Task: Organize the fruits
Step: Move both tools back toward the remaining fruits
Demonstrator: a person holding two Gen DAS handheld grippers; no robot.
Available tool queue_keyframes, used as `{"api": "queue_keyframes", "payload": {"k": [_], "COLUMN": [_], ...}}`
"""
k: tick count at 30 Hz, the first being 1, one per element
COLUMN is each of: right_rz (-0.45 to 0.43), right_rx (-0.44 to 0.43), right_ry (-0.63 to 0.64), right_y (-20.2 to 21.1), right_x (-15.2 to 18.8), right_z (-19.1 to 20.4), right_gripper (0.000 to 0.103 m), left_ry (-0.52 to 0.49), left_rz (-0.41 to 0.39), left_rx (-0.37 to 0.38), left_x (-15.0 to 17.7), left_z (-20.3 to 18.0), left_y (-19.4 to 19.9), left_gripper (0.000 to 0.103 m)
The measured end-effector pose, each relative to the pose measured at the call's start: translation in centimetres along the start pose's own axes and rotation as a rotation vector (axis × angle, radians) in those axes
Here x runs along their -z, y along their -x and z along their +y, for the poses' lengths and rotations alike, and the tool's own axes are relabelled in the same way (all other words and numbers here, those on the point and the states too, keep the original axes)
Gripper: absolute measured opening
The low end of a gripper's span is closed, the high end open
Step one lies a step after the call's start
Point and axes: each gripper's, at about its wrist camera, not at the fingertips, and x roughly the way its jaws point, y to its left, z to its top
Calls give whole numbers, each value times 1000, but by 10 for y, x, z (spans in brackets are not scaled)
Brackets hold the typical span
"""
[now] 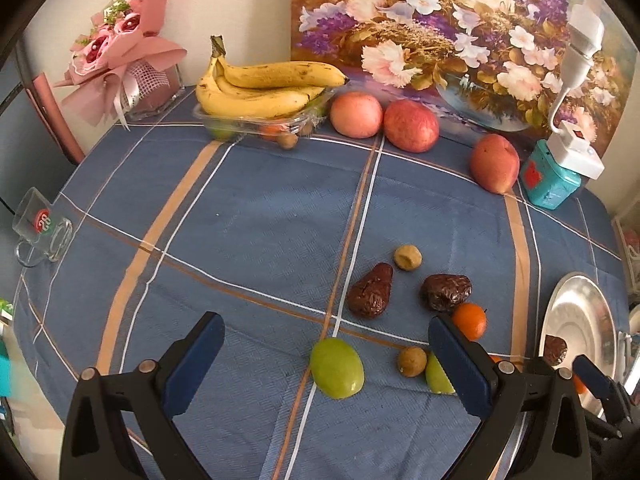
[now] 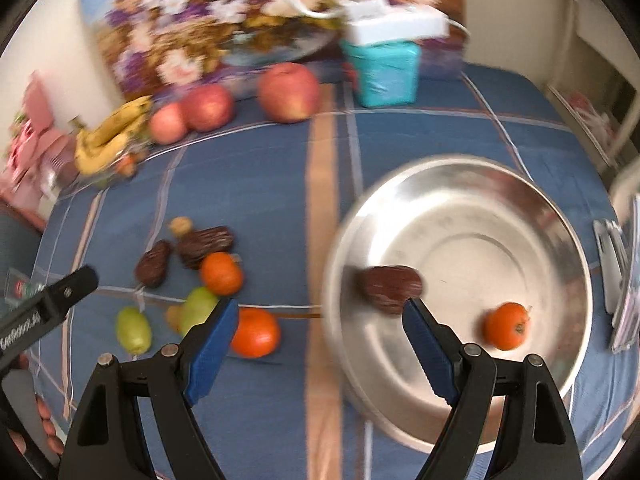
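Observation:
Small fruits lie loose on the blue checked tablecloth. In the left wrist view my left gripper (image 1: 326,354) is open and empty, with a green fruit (image 1: 337,368) between its fingers. Beyond lie two dark dates (image 1: 370,290), brown nuts (image 1: 407,257) and a small orange (image 1: 470,321). In the blurred right wrist view my right gripper (image 2: 318,334) is open and empty at the left rim of a steel bowl (image 2: 472,184). The bowl holds a date (image 2: 390,286) and an orange (image 2: 506,325). Another orange (image 2: 256,332) lies just left of the bowl.
Three apples (image 1: 411,125) and a banana bunch (image 1: 264,88) on a clear tray stand at the table's back by a flower painting. A teal box (image 1: 552,182) with a white device is back right. A glass mug (image 1: 40,228) lies far left, a pink bouquet (image 1: 120,48) back left.

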Motion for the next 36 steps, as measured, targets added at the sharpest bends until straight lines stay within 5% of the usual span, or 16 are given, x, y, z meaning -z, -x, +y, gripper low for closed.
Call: {"api": "queue_keyframes", "payload": {"k": [7,23,36], "right_rz": [-15,21,-72], "right_rx": [-55,-76,-149], "right_ry": [58,26,84], "right_y": [1,-14,-7], "right_x": [2,10,9], "right_z": [27,26,32], "right_gripper": [84,84,84], "left_ry": [120,165,207], "left_rz": [11,155,178], "left_rx": [100,108,131], "left_x": [0,15,19], "left_z": [12,13,14], "left_y": [1,-47,-54], "left_gripper": [103,102,101]}}
